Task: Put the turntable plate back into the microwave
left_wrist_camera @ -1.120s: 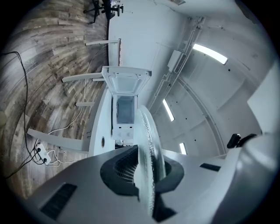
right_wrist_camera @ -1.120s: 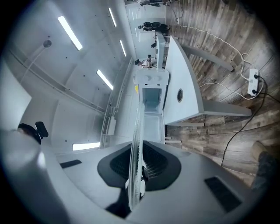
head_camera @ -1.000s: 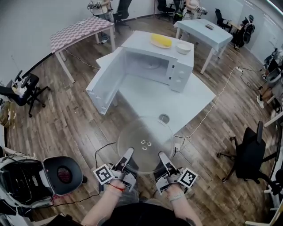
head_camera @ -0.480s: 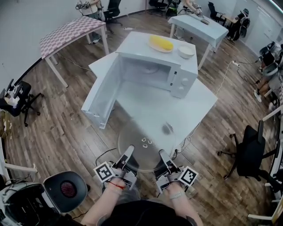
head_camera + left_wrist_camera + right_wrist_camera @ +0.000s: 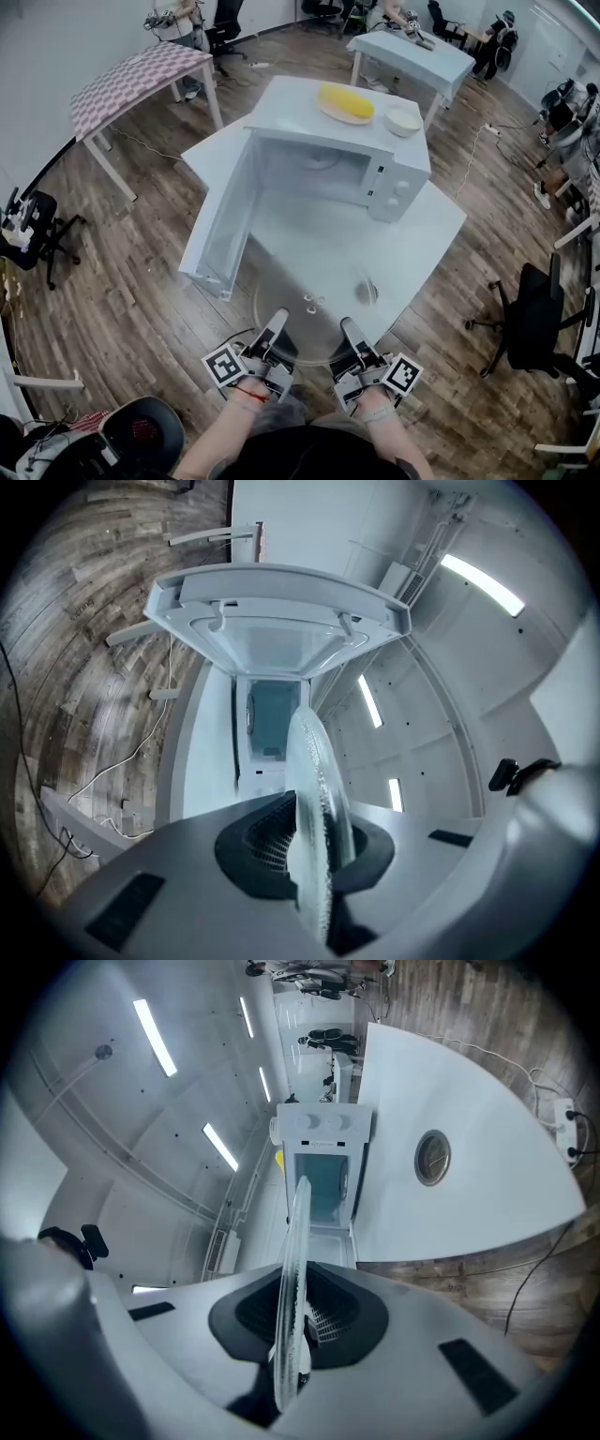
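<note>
The clear glass turntable plate (image 5: pixel 314 309) is held level over the near edge of the white table (image 5: pixel 422 225). My left gripper (image 5: pixel 277 325) is shut on its near-left rim and my right gripper (image 5: pixel 346 328) is shut on its near-right rim. The left gripper view shows the plate (image 5: pixel 317 780) edge-on between the jaws of the left gripper (image 5: pixel 314 860). It stands edge-on too in the right gripper view, the plate (image 5: pixel 294 1241) clamped by the right gripper (image 5: pixel 292 1340). The white microwave (image 5: pixel 328 159) stands ahead with its door (image 5: pixel 220 220) swung open to the left and its cavity (image 5: pixel 314 159) facing me.
A yellow dish (image 5: pixel 345 103) and a white bowl (image 5: pixel 403 119) sit on top of the microwave. A small round grey piece (image 5: pixel 366 292) lies on the table under the plate's right side. Office chairs (image 5: pixel 530 323), other tables (image 5: pixel 141 75) and floor cables surround the table.
The plate and both grippers have come closer to the microwave; the plate now reaches over the table's near edge. Both grips on the plate are unchanged.
</note>
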`<state>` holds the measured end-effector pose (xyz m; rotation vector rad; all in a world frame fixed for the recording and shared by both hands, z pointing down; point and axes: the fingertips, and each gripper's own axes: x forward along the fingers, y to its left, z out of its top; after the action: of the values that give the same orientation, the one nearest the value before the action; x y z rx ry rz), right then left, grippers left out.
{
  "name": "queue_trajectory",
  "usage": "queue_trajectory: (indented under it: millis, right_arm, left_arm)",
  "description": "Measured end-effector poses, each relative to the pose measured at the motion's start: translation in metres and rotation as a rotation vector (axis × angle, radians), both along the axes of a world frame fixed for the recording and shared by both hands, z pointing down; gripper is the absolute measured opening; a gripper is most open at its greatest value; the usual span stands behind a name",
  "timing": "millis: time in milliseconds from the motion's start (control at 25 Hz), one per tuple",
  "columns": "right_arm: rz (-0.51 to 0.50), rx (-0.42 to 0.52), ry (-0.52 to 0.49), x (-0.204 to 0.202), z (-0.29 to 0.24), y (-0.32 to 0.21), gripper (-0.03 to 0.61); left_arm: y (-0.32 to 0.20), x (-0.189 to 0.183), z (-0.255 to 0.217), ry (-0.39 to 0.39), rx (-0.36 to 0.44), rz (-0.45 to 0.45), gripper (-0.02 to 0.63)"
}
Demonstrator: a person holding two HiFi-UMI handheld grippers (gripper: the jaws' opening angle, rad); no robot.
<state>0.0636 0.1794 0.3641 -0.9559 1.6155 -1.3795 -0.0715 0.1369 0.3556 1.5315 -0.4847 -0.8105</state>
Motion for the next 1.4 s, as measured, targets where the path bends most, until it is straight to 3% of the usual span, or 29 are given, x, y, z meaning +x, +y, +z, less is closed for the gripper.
queue_trajectory:
  millis: [360, 1000, 1400]
  right_arm:
    - [0.018, -0.011, 0.008, -0.010, 0.004, -0.015, 0.041]
    - [-0.017, -0.017, 0.001, -0.002, 0.016, -0.049, 0.041]
    - [-0.038, -0.050, 0.002, -0.007, 0.027, -0.094, 0.041]
  left_arm:
    - [-0.017, -0.009, 0.006, 0.014, -0.010, 0.010, 0.032]
    - [-0.042, -0.005, 0.020, 0.016, -0.034, -0.052, 0.032]
    - [-0.086, -0.010, 0.032, 0.019, -0.056, -0.067, 0.032]
